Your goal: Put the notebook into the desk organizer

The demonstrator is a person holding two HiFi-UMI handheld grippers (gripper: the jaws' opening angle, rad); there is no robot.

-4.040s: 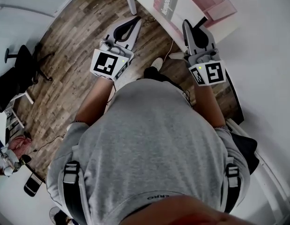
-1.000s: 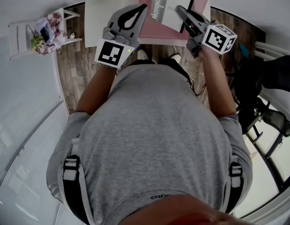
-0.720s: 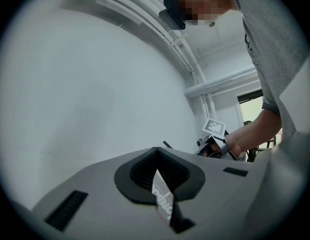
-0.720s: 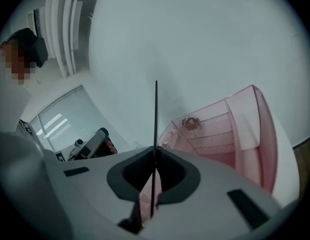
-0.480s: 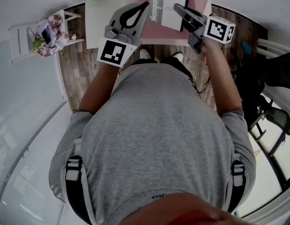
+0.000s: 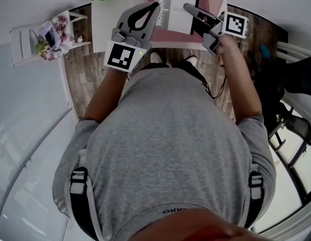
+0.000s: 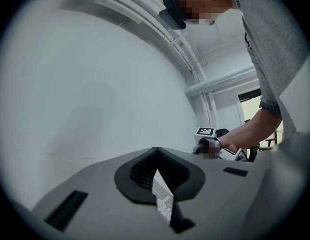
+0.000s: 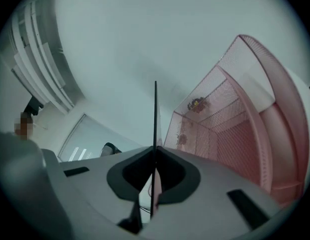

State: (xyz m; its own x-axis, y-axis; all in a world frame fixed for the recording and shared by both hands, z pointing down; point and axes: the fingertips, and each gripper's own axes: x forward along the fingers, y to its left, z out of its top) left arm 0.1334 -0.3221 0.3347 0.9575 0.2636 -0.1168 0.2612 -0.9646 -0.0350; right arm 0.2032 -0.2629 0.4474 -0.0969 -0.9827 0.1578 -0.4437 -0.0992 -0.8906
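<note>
Right gripper (image 6: pixel 188 7), clamped on the notebook (image 6: pixel 178 4), has pushed forward toward the pink organizer (image 8: pixel 235 134); left gripper (image 6: pixel 154 7) closed alongside, so drop-in looks close.

open compartment in desk organizer (image 8: pixel 235 139), mesh walls flanking, notebook (image 6: pixel 180 6) before it

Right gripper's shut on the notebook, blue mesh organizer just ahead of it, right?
Wrong colour: the mesh organizer is pink, not blue, per the right gripper view. The right gripper is shut on the notebook, with the organizer just ahead.
</note>
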